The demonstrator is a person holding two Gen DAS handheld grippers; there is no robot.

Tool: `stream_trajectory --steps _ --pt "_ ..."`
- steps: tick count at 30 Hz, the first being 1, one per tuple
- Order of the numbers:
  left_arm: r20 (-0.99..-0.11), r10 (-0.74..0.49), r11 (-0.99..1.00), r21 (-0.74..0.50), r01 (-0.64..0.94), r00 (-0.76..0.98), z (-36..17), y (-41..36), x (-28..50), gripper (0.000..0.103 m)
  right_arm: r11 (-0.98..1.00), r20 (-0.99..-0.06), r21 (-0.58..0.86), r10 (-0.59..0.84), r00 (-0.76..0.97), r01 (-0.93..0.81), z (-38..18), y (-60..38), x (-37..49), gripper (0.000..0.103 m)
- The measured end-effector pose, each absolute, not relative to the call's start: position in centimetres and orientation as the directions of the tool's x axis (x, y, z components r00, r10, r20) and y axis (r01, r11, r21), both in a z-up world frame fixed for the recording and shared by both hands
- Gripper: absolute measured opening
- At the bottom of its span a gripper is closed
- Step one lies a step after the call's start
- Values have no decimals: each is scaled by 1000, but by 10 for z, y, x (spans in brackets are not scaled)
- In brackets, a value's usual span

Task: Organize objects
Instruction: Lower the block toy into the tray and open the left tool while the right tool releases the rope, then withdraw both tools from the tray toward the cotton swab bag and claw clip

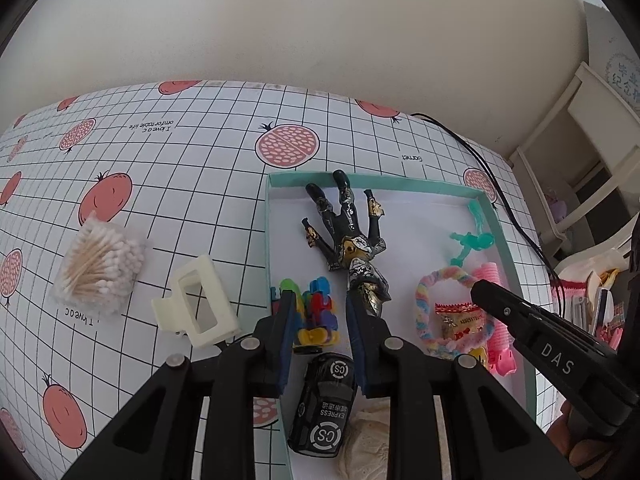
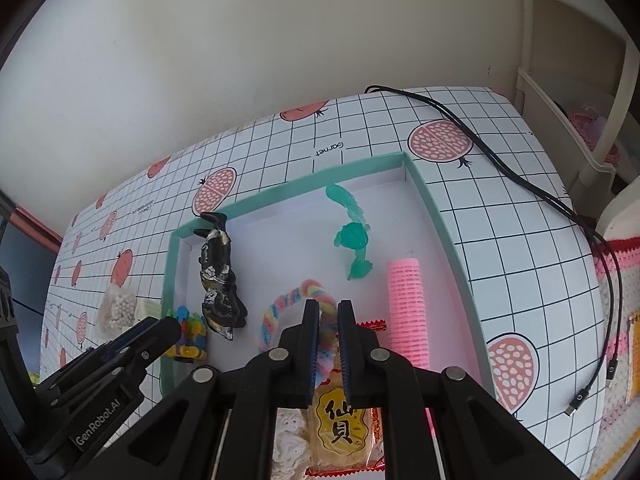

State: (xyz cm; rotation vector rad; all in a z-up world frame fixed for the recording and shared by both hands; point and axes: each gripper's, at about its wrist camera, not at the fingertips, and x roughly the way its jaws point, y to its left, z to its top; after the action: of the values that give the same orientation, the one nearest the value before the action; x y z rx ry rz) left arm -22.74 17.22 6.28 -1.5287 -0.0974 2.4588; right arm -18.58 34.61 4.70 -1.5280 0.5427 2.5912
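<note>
While sorting loose bits into the teal-rimmed tray [image 1: 267, 248], going left to right. Leaving the bag of cotton swabs [image 1: 100, 264] and the white claw clip [image 1: 196, 304] out on the checked tablecloth [image 1: 200, 184], just left of the tray wall; judging these as not yet put away.

Hovering the left gripper [image 1: 320, 296] over the tray's near-left corner, keeping fingers [image 1: 288, 308] wide apart, clamping nothing. Straddling the coloured block toy [image 1: 316, 316], probably lining up on it or letting go of it; cannot tell which. Showing the black toy car [image 1: 324, 404] lying under the gripper body beside a white lace cloth [image 1: 368, 440], with the dark action figure [image 1: 348, 240] lying flat along the tray floor, feet toward the far wall.

Moving right: teal figurine [image 1: 472, 236] resting near the far-right corner. Pointing the right gripper [image 2: 329, 308] down at the pastel fuzzy ring [image 2: 280, 312], holding fingers narrow with a strand of the ring sitting in the gap. Not seeing whether actually pinching. Lying beneath: snack packet [image 2: 340, 420], touching the ring. Lying just beside: pink hair roller [image 2: 406, 308], parallel to the right wall.

Trailing outside the tray on the right: black cable [image 2: 520, 184].
</note>
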Motion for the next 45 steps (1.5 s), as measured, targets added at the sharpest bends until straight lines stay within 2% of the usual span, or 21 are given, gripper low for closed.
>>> stream_trajectory --steps 3,7,11,16,22,24,28,30,31,33,39,45 --pt "-866 247 -966 -186 -178 -435 71 172 -225 34 -934 -856 259 -105 -506 -245 54 346 -185 14" --pt "-853 251 -966 -189 -179 -458 83 170 -224 34 -938 -843 258 -101 -528 -233 67 345 -184 16" --pt "-843 251 -966 -190 -173 -476 92 166 -223 35 -940 -831 256 -96 -547 -224 78 344 -181 24" --pt "-836 236 -971 -182 -155 -495 96 161 -224 38 -945 -829 244 -87 -552 -218 82 342 -181 24" --pt "-843 189 -981 -147 -124 -503 91 154 -226 48 -952 -838 211 -59 -542 -221 78 340 -182 25" --pt "-845 176 -984 -139 -110 -505 90 151 -227 56 -952 -839 205 -52 -542 -226 76 342 -181 38" --pt "-848 143 -990 -116 -85 -511 88 144 -230 72 -955 -837 191 -37 -546 -228 76 342 -181 55" --pt "-848 131 -991 -106 -78 -514 87 141 -231 78 -956 -833 188 -34 -552 -226 76 342 -181 70" --pt "-847 124 -992 -101 -72 -517 87 139 -230 81 -957 -833 185 -31 -553 -225 76 342 -181 72" --pt "-843 108 -994 -88 -62 -527 87 136 -230 92 -957 -830 184 -30 -557 -223 76 341 -182 82" --pt "-845 64 -998 -61 -24 -532 83 129 -233 94 -955 -825 187 -26 -564 -229 76 342 -182 101" --pt "-852 52 -998 -62 2 -520 78 123 -235 94 -957 -824 182 -22 -566 -226 75 341 -182 103"
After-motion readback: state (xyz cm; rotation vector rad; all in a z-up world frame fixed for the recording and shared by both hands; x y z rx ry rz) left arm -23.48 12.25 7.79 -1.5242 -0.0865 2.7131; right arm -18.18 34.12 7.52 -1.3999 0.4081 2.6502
